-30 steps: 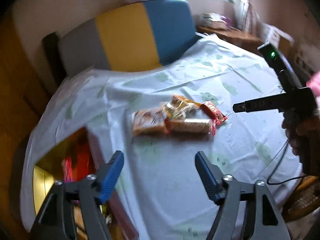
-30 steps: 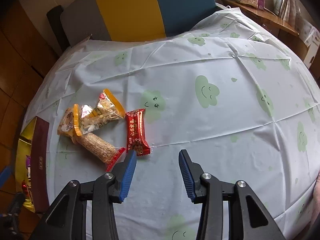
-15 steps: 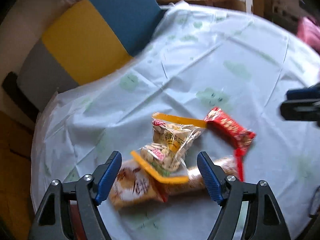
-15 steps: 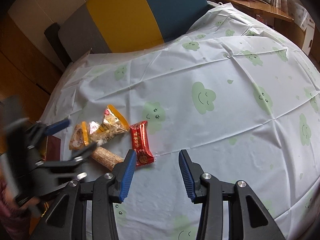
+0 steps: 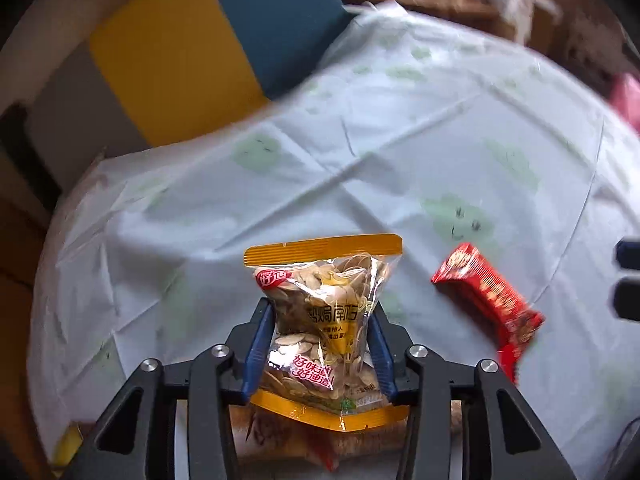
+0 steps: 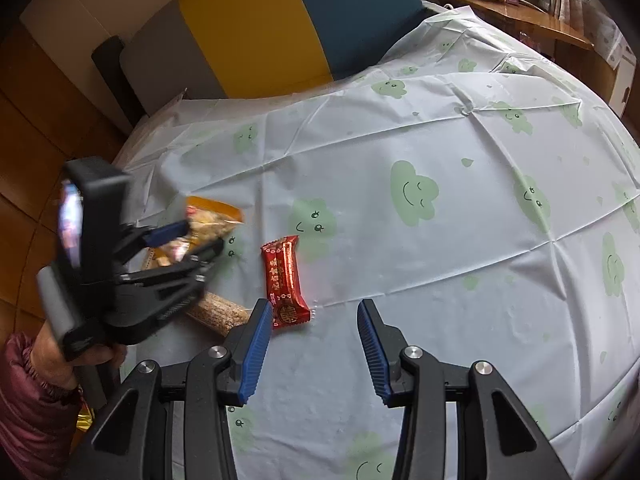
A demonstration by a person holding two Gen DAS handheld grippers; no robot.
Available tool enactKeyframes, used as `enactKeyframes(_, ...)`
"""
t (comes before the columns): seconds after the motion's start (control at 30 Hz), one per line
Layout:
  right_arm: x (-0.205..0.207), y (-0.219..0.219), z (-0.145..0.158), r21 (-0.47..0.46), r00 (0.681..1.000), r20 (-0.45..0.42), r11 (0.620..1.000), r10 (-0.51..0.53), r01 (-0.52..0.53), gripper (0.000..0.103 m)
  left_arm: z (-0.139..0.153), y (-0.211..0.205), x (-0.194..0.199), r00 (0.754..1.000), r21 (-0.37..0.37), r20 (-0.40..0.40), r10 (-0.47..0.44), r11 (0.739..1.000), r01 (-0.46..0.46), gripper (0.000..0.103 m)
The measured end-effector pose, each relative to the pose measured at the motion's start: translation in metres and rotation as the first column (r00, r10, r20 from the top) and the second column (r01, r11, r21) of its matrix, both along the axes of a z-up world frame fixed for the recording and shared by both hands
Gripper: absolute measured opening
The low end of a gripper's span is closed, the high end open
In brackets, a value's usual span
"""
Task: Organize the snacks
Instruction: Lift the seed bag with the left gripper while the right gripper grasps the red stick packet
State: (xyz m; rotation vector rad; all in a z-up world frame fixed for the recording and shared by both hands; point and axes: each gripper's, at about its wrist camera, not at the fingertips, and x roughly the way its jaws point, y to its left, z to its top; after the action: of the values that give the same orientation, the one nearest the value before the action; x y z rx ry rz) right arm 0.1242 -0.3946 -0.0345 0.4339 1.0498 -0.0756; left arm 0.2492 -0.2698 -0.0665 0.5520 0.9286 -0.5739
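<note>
Now, far left in the right wrist view: maroon sleeve (image 6: 28,412), a hand (image 6: 66,356) gripping the left gripper (image 6: 200,240). Closing in on the seed packet (image 5: 326,328), blue pads (image 5: 258,346) pinching its waist from both sides, clear film puckered between them. Below that packet, beneath the left tongs: a beige wrapper (image 5: 280,436), blurred, and a long cereal bar (image 6: 218,312). Just right of the left tongs, flat on the cloud-print tablecloth (image 6: 440,240): red candy bar (image 6: 285,280), its near end touching nothing, close ahead of the right gripper (image 6: 312,344)'s left finger. Right tongs parted, empty, hovering over bare cloth.
</note>
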Motion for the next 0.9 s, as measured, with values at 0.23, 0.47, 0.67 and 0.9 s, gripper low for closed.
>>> enactKeyframes(0.23, 0.001, 0.002, -0.008, -0.029, 0.999, -0.036, 1.0, 0.008, -0.009, 0.045, 0.063, 0.054, -0.059, 0.985, -0.188, 0.096, 0.146, 0.974, -0.126, 0.046)
enactKeyframes(0.47, 0.001, 0.005, -0.017, -0.034, 0.998, -0.057, 0.999, 0.016, -0.018, 0.045, 0.036, 0.093, -0.151, 0.979, -0.178, 0.083, 0.184, 0.97, -0.167, 0.046)
enactKeyframes(0.67, -0.002, 0.013, -0.017, -0.039, 0.999, -0.031, 0.999, 0.029, -0.03, 0.045, -0.014, 0.117, -0.193, 0.963, -0.157, -0.072, 0.259, 0.951, -0.268, 0.046)
enactKeyframes(0.9, 0.001, 0.031, -0.017, -0.049, 0.994, -0.006, 0.993, 0.106, -0.106, 0.036, -0.02, 0.121, -0.204, 0.966, -0.204, -0.043, 0.254, 0.944, -0.258, 0.047)
